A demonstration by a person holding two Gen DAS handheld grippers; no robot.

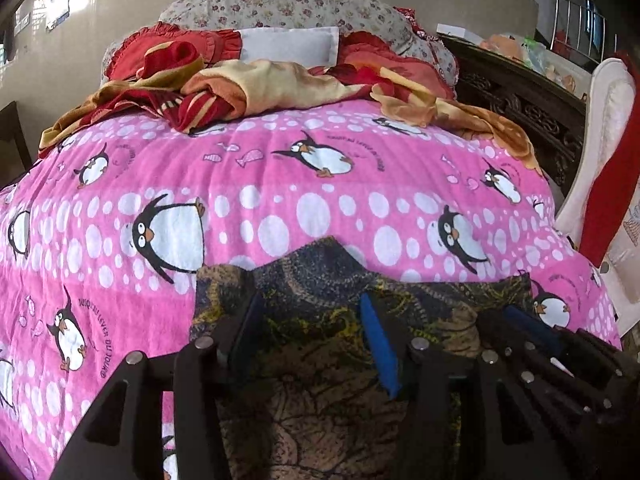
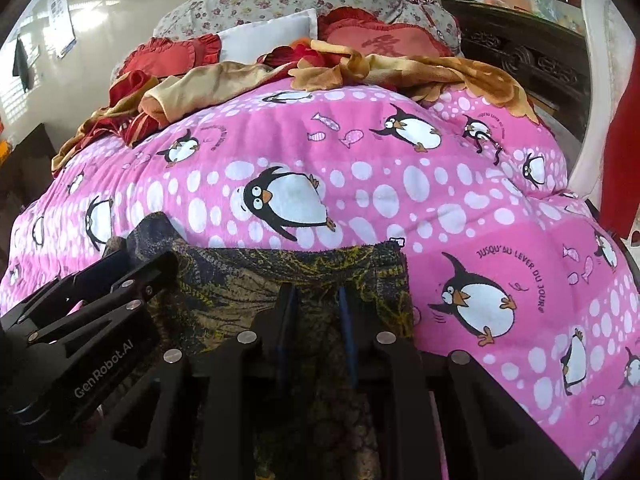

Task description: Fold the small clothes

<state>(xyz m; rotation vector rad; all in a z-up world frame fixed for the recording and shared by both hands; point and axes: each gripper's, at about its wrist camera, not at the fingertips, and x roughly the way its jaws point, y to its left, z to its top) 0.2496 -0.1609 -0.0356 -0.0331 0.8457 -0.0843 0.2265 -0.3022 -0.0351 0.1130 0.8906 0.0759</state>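
A small dark garment of navy and olive cloth with a yellow scribbled print (image 1: 320,300) lies on a pink fleece blanket printed with penguins and white dots (image 1: 280,184), at the near edge of the bed, at six o'clock in both wrist views. The left gripper (image 1: 312,320) hangs over the garment with its black, blue-padded fingers (image 1: 378,344) spread apart; cloth lies between them, but the pads do not press on it. In the right wrist view the right gripper (image 2: 316,300) has its two fingers (image 2: 346,320) set close together over the garment's upper hem, and a fold of cloth sits in the narrow gap; whether the pads actually pinch it I cannot tell. The left gripper's black frame shows at nine o'clock in that view, just beside the right one. At twelve o'clock, well beyond the garment, a crumpled red and mustard blanket (image 1: 248,88) is heaped before a flowered pillow (image 1: 288,4) and a small white cushion (image 1: 288,46). A dark carved wooden headboard (image 1: 532,112) stands at two o'clock.
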